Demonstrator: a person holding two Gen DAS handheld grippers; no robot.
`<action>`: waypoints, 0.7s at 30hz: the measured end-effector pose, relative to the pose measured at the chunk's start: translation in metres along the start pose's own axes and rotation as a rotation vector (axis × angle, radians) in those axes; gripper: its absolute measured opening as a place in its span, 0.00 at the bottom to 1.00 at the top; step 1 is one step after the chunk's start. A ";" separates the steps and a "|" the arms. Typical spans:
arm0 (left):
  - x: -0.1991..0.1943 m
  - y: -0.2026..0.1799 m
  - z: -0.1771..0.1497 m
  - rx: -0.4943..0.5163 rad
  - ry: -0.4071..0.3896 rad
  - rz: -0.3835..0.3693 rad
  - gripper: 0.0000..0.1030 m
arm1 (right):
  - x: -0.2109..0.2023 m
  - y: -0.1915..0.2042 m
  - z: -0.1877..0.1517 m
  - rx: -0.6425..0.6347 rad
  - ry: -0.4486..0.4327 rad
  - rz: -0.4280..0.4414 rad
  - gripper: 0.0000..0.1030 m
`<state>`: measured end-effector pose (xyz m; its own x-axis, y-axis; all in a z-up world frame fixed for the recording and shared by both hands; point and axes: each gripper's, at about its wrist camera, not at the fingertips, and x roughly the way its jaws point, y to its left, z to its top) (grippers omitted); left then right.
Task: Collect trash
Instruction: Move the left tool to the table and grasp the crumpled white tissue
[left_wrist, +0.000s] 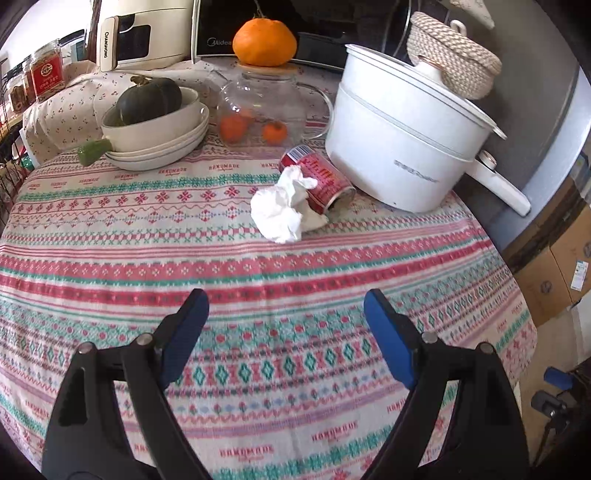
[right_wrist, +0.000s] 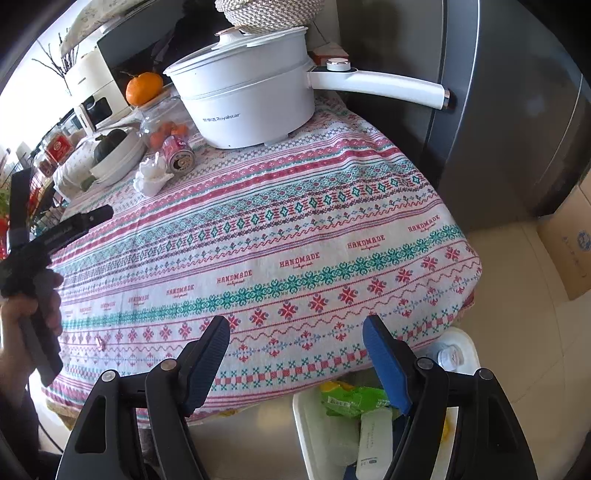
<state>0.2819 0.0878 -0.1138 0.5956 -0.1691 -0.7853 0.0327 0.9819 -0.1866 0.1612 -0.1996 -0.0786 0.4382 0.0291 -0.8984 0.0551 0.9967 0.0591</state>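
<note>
Left wrist view: your left gripper (left_wrist: 282, 306), fingers spread wide and empty, faces the crumpled tissue (left_wrist: 286, 210) straight ahead, nearer than the right gripper (right_wrist: 295, 332), equally open and empty.

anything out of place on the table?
Yes. A red drink can lies tipped on its side beside the white electric pot, with a crumpled white tissue against it. No spill shows on the tablecloth. Everything else stands in order.

Access to crumpled tissue (left_wrist: 284, 206): open from near side.
Bare tablecloth (left_wrist: 258, 314) before it; red can (left_wrist: 319, 179) touches behind, white electric pot (left_wrist: 402, 147) just beyond.
</note>
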 end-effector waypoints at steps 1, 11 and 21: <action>0.009 0.001 0.006 -0.007 -0.006 0.006 0.83 | 0.002 0.000 0.003 -0.001 0.001 -0.005 0.74; 0.079 0.008 0.043 -0.030 -0.013 0.052 0.50 | 0.023 -0.013 0.015 -0.040 0.027 -0.076 0.74; 0.057 0.013 0.033 -0.013 0.015 0.081 0.21 | 0.017 -0.022 0.020 0.005 0.012 -0.065 0.74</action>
<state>0.3428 0.0934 -0.1419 0.5834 -0.0908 -0.8071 -0.0257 0.9912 -0.1301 0.1855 -0.2229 -0.0868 0.4231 -0.0344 -0.9054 0.0869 0.9962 0.0028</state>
